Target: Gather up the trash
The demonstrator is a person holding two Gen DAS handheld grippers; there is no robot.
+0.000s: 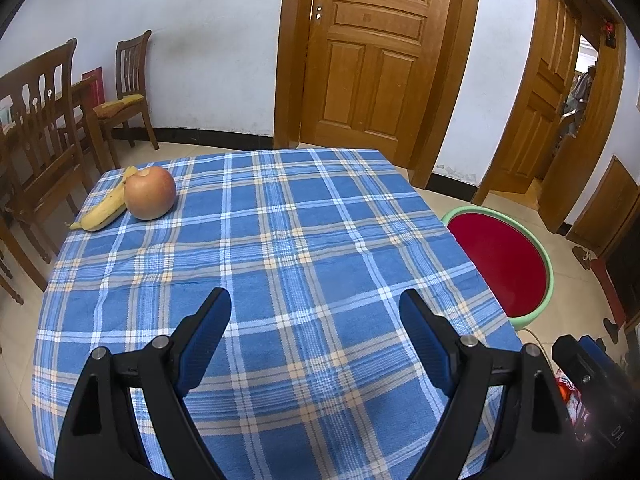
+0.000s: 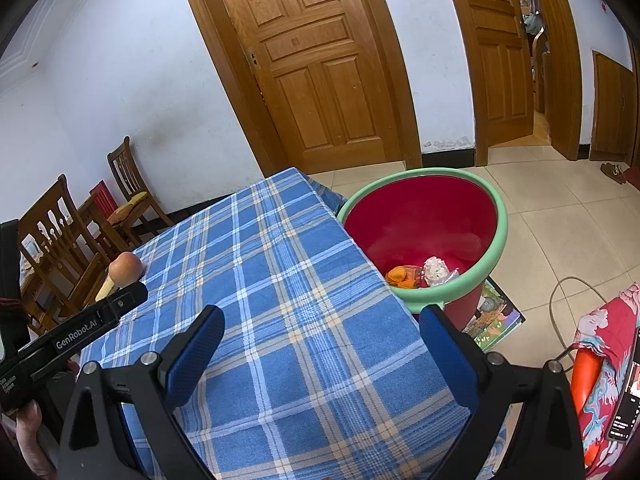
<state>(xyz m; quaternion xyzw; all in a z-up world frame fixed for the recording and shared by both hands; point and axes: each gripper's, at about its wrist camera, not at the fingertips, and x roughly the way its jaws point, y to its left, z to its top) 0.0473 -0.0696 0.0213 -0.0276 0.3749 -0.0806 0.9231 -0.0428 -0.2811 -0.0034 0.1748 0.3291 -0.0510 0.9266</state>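
Trash (image 2: 420, 274) lies at the bottom of the red, green-rimmed bin (image 2: 498, 240) beside the plaid-clothed table (image 2: 280, 280): an orange crumple and a whitish wad, partly cut off by the near rim. Banana (image 1: 102, 210) sits half hidden behind the apple (image 1: 150, 193), touching it. Left gripper (image 1: 315, 308) and right gripper (image 2: 322, 328) both gape wide, empty.

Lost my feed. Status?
Left gripper and right gripper open, empty. Trash in bin. Apple, banana on table. Nothing blocking.
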